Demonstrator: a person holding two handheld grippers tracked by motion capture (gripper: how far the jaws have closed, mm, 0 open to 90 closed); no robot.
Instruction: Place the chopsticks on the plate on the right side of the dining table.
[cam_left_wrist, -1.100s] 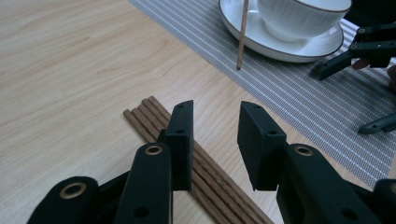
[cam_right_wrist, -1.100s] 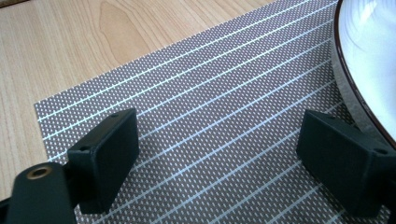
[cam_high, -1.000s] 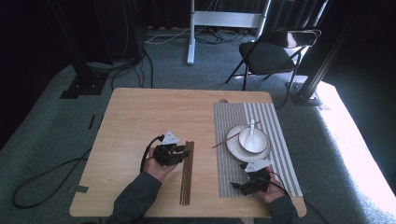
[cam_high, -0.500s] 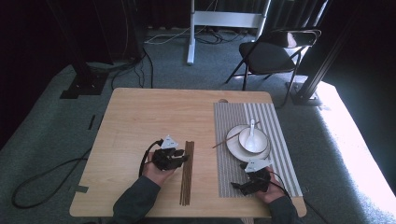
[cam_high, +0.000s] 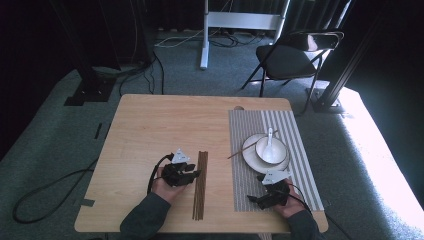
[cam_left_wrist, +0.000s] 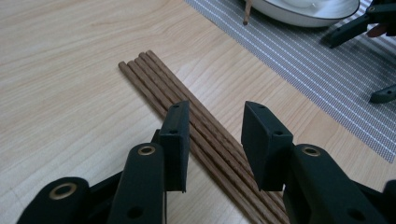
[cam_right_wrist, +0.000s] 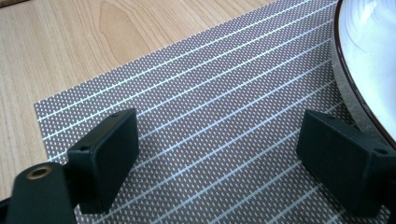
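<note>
The left gripper's (cam_left_wrist: 215, 140) jaws had just been opening, straddling the bundle of chopsticks (cam_left_wrist: 196, 121) on the table (cam_high: 150, 130) without clamping them; the right gripper (cam_right_wrist: 233, 154) hung released over the placemat (cam_right_wrist: 210, 93)

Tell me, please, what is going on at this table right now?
A person holds a hand-held gripper in each hand. The left hand-held gripper straddles a bundle of brown chopsticks lying on the wooden table; its jaws have just been opening. The right hand-held gripper rests open over the striped placemat, beside the plate.
</note>
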